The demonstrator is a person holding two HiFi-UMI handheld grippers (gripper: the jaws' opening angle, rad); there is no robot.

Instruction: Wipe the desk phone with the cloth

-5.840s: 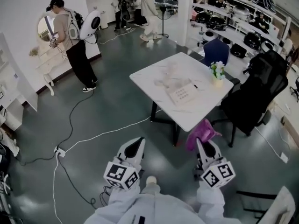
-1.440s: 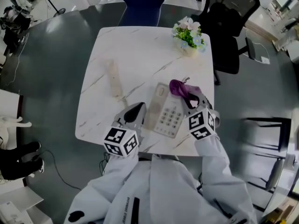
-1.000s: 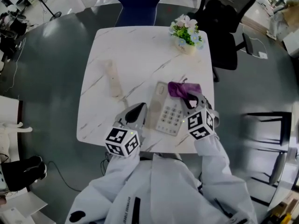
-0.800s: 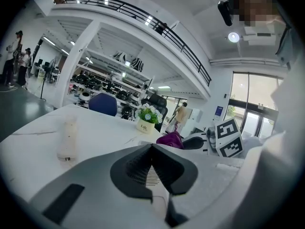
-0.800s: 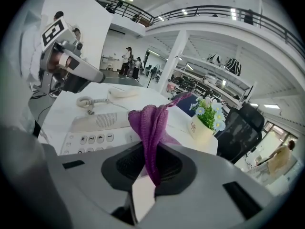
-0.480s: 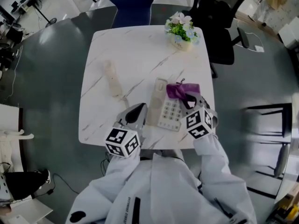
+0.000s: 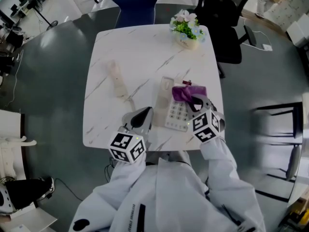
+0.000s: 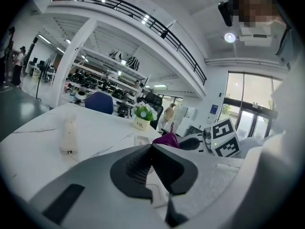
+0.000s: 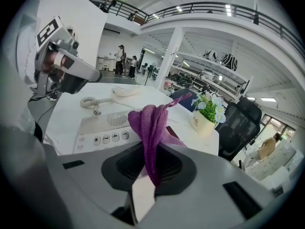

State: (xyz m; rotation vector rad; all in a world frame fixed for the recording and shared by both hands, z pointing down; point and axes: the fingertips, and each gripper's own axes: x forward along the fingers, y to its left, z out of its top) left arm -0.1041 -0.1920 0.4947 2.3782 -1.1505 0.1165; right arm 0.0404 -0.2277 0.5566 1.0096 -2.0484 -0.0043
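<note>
While my left gripper [image 8: 152, 146] hangs over the table's near edge at about 11 o'clock from me, its fingers are pressed together on nothing. It does no work at the moment.

At 1 o'clock my right gripper [image 9: 148, 149] has its fingers clamped on the cloth [image 9: 151, 120]. The purple folds stand up out of the grip and drape forward. From the head view, the cloth lies on the phone's [image 7: 175, 111] far right corner, touching it. The phone sits just ahead of me at 12 o'clock, between my two grippers, with its keypad bare and facing up.

The handset [image 7: 116, 79] is off its cradle. It lies flat on the table [image 7: 145, 47] at 11 o'clock, well apart from the phone, with the cord [image 9: 89, 102] curling between them.

I judge the wiping to be at an early stage. The cloth is on the top corner only, and nothing shows which parts are already clean. The keypad, the cradle on the left side and the handset all seem left to do.

Farther off, a flower pot [image 7: 185, 29] stands near the table's far edge at 1 o'clock. Beyond it are a blue chair [image 7: 136, 4] at 12 and a black chair [image 7: 223, 18] at 2.
</note>
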